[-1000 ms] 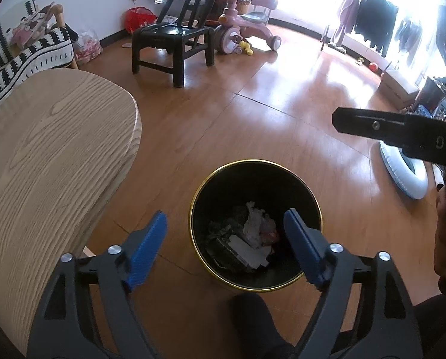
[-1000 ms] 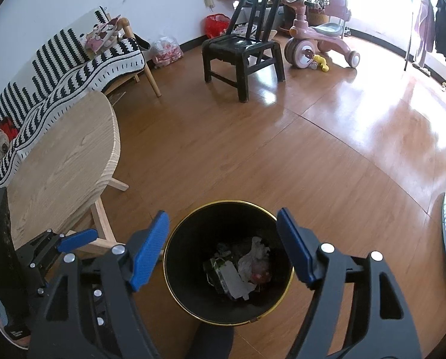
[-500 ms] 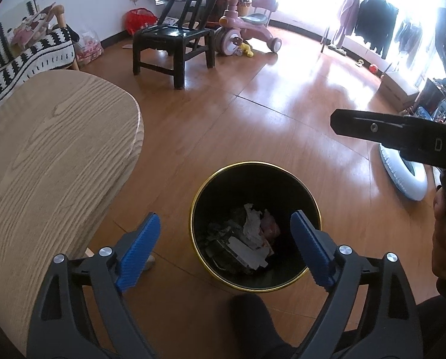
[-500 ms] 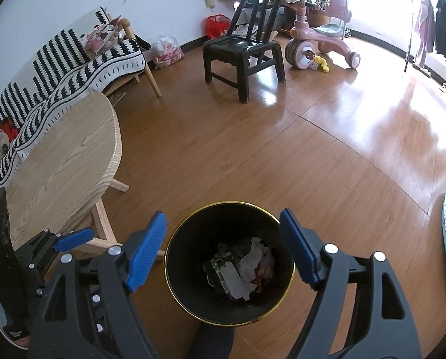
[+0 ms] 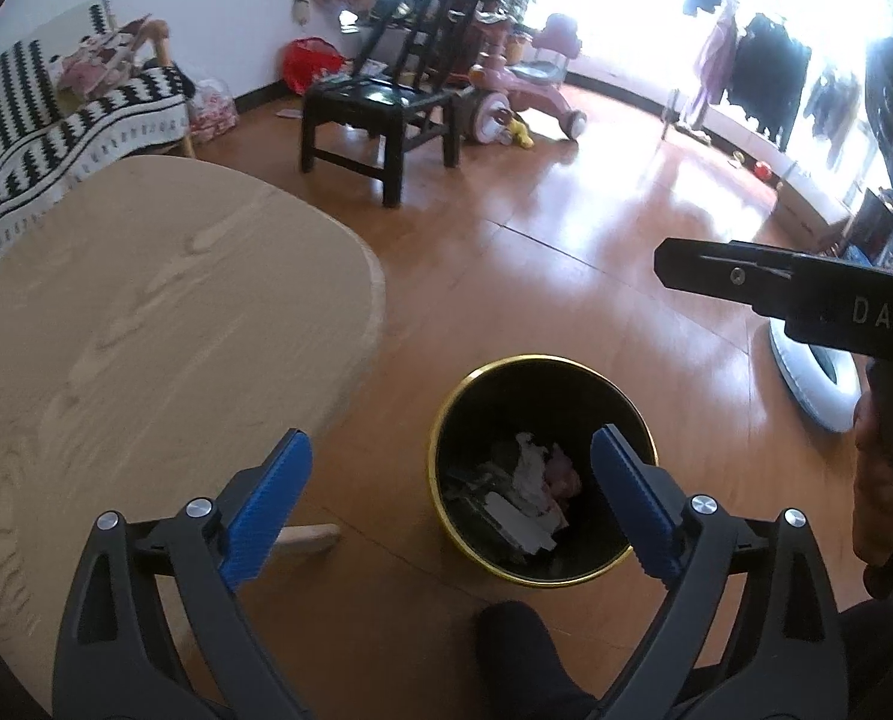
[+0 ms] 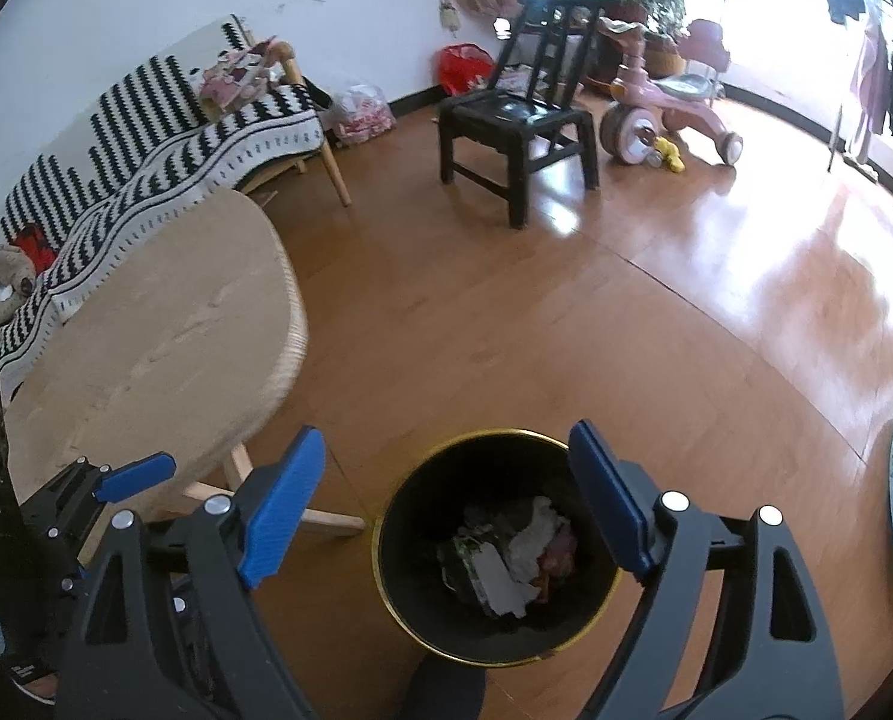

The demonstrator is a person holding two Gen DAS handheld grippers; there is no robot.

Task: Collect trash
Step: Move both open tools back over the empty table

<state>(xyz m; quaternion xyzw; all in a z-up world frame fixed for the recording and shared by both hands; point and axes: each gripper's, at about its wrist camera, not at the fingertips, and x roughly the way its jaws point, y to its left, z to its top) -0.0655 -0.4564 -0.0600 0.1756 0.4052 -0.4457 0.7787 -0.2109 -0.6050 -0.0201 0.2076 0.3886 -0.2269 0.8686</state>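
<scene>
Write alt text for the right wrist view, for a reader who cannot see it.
The right gripper, blue-padded jaws open and empty after just widening, hangs over a black gold-rimmed trash bin holding crumpled paper and wrappers on a wooden floor. A light wooden table stands to the left, with a black chair and pink tricycle beyond.

One black round waste bin with a gold rim [image 6: 386, 546] at six o'clock; one pale oval wooden table [image 6: 146, 360] at nine; one black wooden chair [image 6: 515, 120], one pink ride-on tricycle [image 6: 668, 102] toward twelve.
</scene>
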